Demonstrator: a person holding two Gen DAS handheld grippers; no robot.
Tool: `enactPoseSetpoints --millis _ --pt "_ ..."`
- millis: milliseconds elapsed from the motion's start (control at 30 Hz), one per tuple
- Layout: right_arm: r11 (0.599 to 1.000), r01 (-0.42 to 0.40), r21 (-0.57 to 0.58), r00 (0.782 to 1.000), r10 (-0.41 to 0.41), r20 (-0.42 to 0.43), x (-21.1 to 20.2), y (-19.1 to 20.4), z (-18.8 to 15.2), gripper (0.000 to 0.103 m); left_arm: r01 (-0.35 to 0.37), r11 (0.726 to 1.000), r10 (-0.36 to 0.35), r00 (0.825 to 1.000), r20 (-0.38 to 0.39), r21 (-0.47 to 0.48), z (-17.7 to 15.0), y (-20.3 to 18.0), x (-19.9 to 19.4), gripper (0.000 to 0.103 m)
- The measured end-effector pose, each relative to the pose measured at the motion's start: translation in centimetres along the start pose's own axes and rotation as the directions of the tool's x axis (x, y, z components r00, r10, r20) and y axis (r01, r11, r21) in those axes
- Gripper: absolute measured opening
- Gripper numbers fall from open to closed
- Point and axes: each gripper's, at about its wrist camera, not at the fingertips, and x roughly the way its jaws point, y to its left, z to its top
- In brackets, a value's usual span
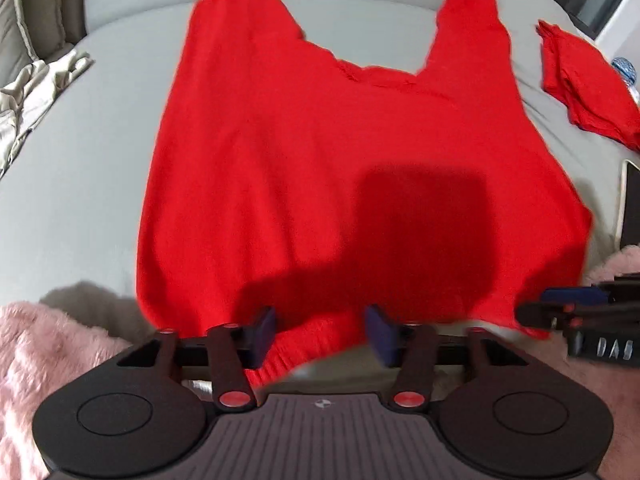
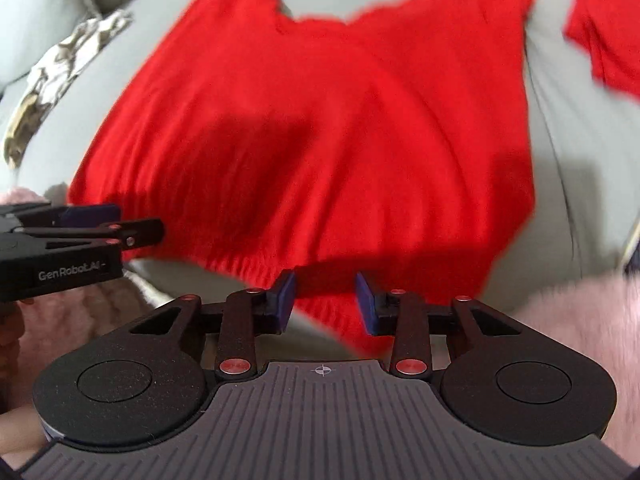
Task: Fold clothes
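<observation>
The grey bed sheet (image 1: 80, 200) fills both views, and spread flat across the middle of it lies the red knit sweater (image 1: 320, 160), sleeves running off the top of the frame, no fold in it yet. A second red garment (image 1: 580, 88) sits at the upper right, seemingly folded already. Down at the bottom centre, the left gripper (image 1: 322, 334) straddles the ribbed hem, jaws apart and not yet pinching; the right gripper (image 2: 325, 304) does the same at its end of the hem. All the sweater's folding is still ahead.
</observation>
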Motion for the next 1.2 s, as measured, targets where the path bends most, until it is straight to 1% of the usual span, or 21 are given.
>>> enactPoseSetpoints --millis 33,100,133,200,233,267,300,467,500,533,633,700,900,967,1033,1133,1200 --pt "0.999 -0.005 0.051 0.998 0.002 0.068 -1.3 -1.4 0.4 0.04 -0.001 1.0 0.001 1.0 0.024 0.005 0.2 -0.3 -0.1 0.042" --pt "0.996 0.012 0.092 0.992 -0.023 0.124 -2.1 -2.6 1.0 0.043 0.008 1.0 -0.01 0.995 0.098 0.023 1.4 -1.8 0.0 0.043" --pt "0.993 0.028 0.118 0.985 -0.047 0.164 -2.4 -3.6 1.4 0.043 0.013 0.999 -0.017 0.993 0.118 0.033 1.9 -2.6 0.2 0.043" --pt "0.982 0.084 0.168 0.967 -0.121 0.222 -2.4 -5.6 2.7 0.045 0.025 0.999 -0.032 0.988 0.151 0.048 2.8 -4.0 0.8 0.048" --pt "0.978 0.095 0.186 0.961 -0.139 0.237 -2.4 -6.4 3.0 0.05 0.028 0.998 -0.035 0.987 0.154 0.05 3.0 -4.6 1.1 0.048" --pt "0.974 0.1 0.204 0.958 -0.149 0.244 -2.3 -6.9 3.3 0.055 0.031 0.998 -0.039 0.987 0.156 0.054 3.2 -5.3 1.4 0.049" --pt "0.971 0.102 0.219 0.957 -0.156 0.246 -2.2 -7.3 3.5 0.056 0.038 0.997 -0.047 0.987 0.153 0.062 3.6 -6.3 2.1 0.049" --pt "0.931 0.084 0.356 0.954 -0.178 0.24 -0.6 -11.3 4.1 0.056 0.022 0.996 -0.034 0.989 0.143 0.084 4.1 -7.9 3.6 0.049" --pt "0.929 0.08 0.362 0.955 -0.175 0.24 -0.5 -11.6 4.0 0.056 0.017 0.996 -0.029 0.99 0.141 0.089 4.2 -8.1 3.9 0.049" --pt "0.92 0.056 0.388 0.96 -0.157 0.234 0.1 -12.4 4.0 0.056 0.012 0.996 -0.025 0.99 0.14 0.089 4.2 -8.0 3.9 0.049" --pt "0.916 0.038 0.4 0.964 -0.139 0.227 1.2 -12.9 4.0 0.056 -0.001 0.997 -0.01 0.991 0.132 0.081 4.5 -7.8 4.2 0.049" --pt "0.916 0.039 0.398 0.964 -0.139 0.225 2.0 -13.0 3.8 0.058 -0.008 0.997 -0.001 0.992 0.124 0.071 4.7 -7.5 4.4 0.049" --pt "0.925 0.075 0.372 0.964 -0.163 0.21 2.6 -12.7 3.9 0.049 -0.022 0.997 0.016 0.996 0.09 0.068 4.8 -7.3 5.2 0.049" --pt "0.934 0.104 0.342 0.956 -0.189 0.223 2.4 -12.0 3.8 0.043 -0.025 0.997 0.018 0.996 0.087 0.077 4.6 -7.2 5.2 0.05" --pt "0.939 0.121 0.323 0.948 -0.206 0.244 2.3 -11.6 4.0 0.041 -0.025 0.996 0.018 0.996 0.087 0.082 4.6 -7.1 5.2 0.05" --pt "0.942 0.124 0.313 0.939 -0.213 0.269 2.6 -11.4 4.6 0.044 -0.027 0.997 0.021 0.996 0.086 0.077 4.6 -6.9 5.2 0.051" --pt "0.945 0.131 0.299 0.937 -0.217 0.273 3.0 -11.3 4.8 0.044 -0.035 0.996 0.028 0.996 0.085 0.077 4.6 -6.9 5.2 0.054"
